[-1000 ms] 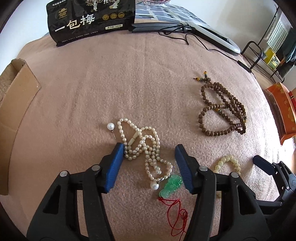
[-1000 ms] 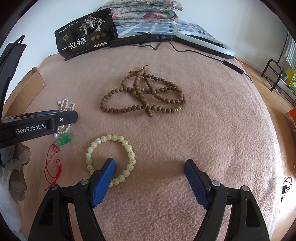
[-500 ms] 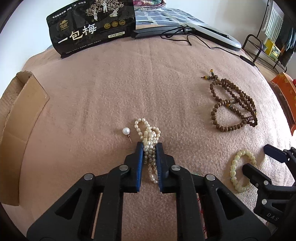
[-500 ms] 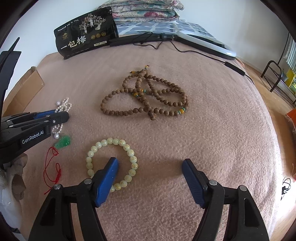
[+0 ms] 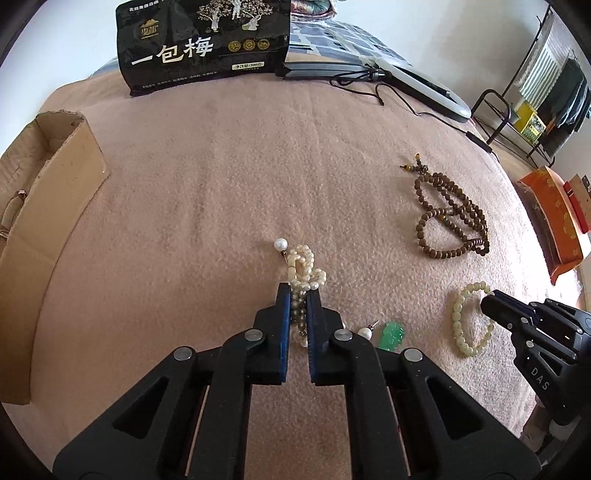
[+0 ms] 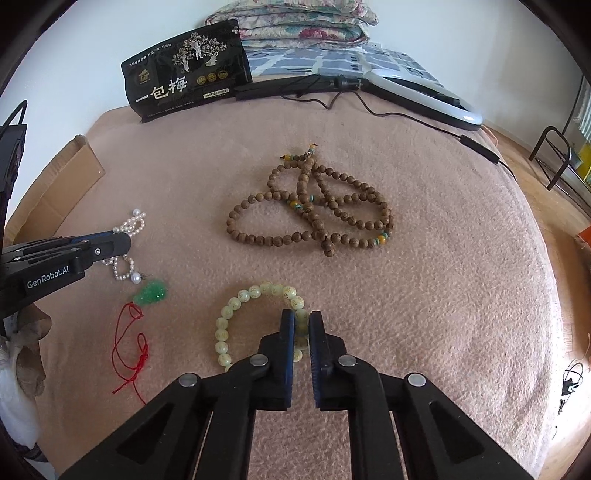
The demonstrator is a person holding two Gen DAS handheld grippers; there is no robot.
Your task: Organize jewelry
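Note:
My left gripper is shut on a white pearl necklace bunched on the pink blanket; it also shows in the right wrist view. My right gripper is shut on a pale yellow bead bracelet, pinching its right side; the bracelet also shows in the left wrist view. A brown wooden bead mala lies beyond it. A green jade pendant on a red cord lies between the grippers. A loose pearl earring sits next to the necklace.
A cardboard box stands at the left edge. A black snack bag, a ring light with its cable and folded quilts lie at the back. An orange box is off the right side.
Both grippers closed: the left on the pearl necklace, bunching it together, then the right on the yellow bracelet. The left gripper moved forward slightly.

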